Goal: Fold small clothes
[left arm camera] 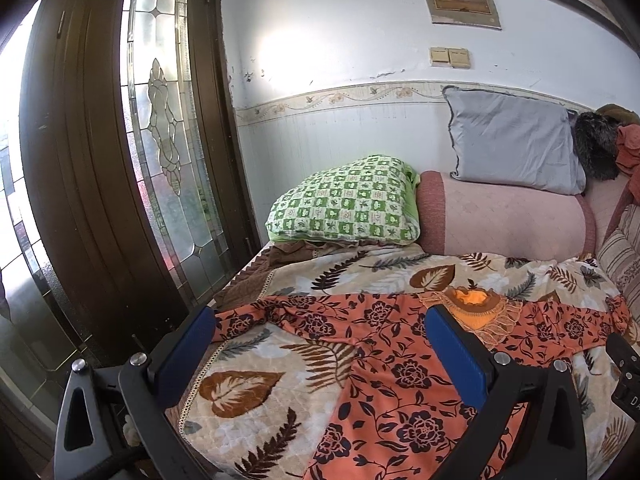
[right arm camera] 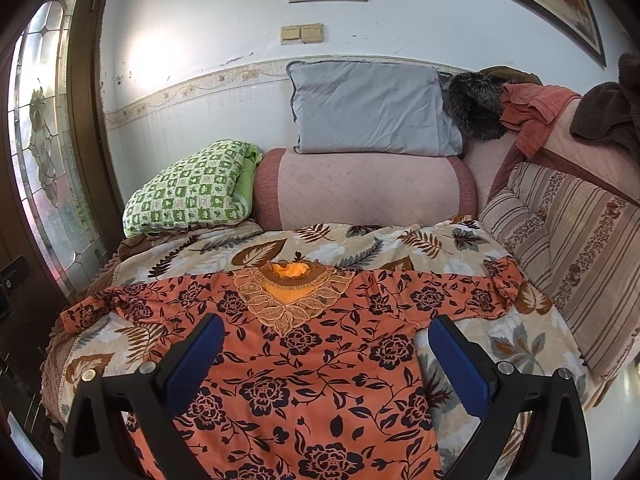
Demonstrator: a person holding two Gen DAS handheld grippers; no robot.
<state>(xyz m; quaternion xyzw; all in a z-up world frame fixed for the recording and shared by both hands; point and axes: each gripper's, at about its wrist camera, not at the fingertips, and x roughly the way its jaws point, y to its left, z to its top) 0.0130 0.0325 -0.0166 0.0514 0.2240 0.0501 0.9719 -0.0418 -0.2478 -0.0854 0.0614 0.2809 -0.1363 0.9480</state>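
Note:
An orange top with a black flower print (right arm camera: 304, 360) lies spread flat on the leaf-patterned blanket (right arm camera: 452, 240), sleeves out to both sides and its lace neckline (right arm camera: 286, 300) toward the wall. My right gripper (right arm camera: 326, 324) hovers open above the top's body, blue pads wide apart. In the left wrist view the same top (left arm camera: 384, 360) runs across the blanket (left arm camera: 256, 360). There my left gripper (left arm camera: 320, 316) hangs open above the top's left sleeve, holding nothing.
A green checked pillow (right arm camera: 192, 190), a pink bolster (right arm camera: 360, 192) and a grey pillow (right arm camera: 372, 110) line the wall. Striped cushions (right arm camera: 576, 248) and piled clothes (right arm camera: 532, 114) sit at the right. A dark door with leaded glass (left arm camera: 164, 128) stands left of the bed edge.

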